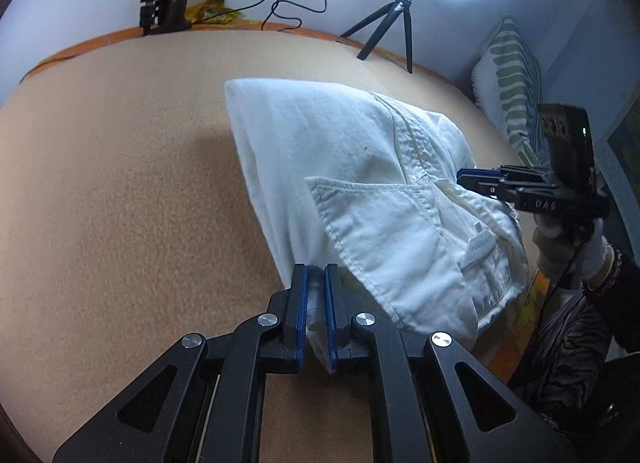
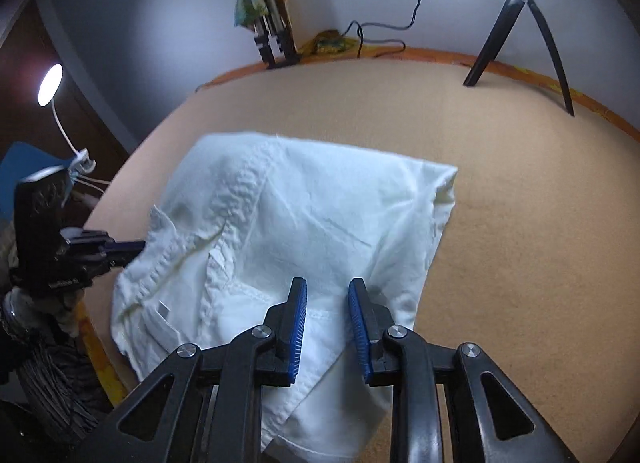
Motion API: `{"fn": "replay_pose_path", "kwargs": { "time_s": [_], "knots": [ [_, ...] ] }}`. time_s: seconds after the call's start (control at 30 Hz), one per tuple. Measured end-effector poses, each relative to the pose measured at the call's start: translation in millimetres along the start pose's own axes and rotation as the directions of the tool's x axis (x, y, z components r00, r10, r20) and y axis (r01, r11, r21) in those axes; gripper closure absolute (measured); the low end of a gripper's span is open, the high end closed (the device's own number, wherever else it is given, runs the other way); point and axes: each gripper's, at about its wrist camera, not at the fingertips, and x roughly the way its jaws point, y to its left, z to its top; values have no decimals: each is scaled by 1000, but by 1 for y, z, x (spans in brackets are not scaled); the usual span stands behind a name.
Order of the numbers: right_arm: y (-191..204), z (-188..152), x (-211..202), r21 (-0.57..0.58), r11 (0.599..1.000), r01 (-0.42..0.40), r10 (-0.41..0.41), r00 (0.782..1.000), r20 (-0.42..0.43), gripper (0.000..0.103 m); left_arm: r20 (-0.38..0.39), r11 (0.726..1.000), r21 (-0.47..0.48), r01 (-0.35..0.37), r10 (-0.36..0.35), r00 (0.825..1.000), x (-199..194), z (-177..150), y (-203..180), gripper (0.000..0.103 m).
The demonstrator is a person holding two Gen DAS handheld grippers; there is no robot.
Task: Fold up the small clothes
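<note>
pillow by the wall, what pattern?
White pillow with green leaf-like stripes; clearest in left wrist view.

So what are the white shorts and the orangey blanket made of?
The white shorts look like sturdy cotton twill or denim: matte, with stitched seams, a sewn-on pocket and frayed hems. The peach blanket looks like soft fleece or felt, fuzzy and without shine. I can't be sure of either.

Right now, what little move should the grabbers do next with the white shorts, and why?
Probably carry the pinched edge over toward the far fold. Both the left gripper and right gripper hold cloth of the white shorts, which are half-folded on the tan blanket.
</note>
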Motion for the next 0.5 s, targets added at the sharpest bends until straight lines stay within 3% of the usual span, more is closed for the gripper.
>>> {"fn": "replay_pose_path", "kwargs": {
  "time_s": [0.1,0.27,0.5],
  "knots": [
    [2,1,-9,-27,1000,5,-5,1000,11,79,-12,1000,-10,-17,16,1000,-9,6,4,93],
    [1,23,-31,-1,999,-51,51,993,107,79,119,999,-31,13,-9,993,-26,47,0,93],
    [-3,67,-10,37,994,-108,101,984,149,76,119,1000,13,28,-30,992,17,91,-28,93]
  ]
}}
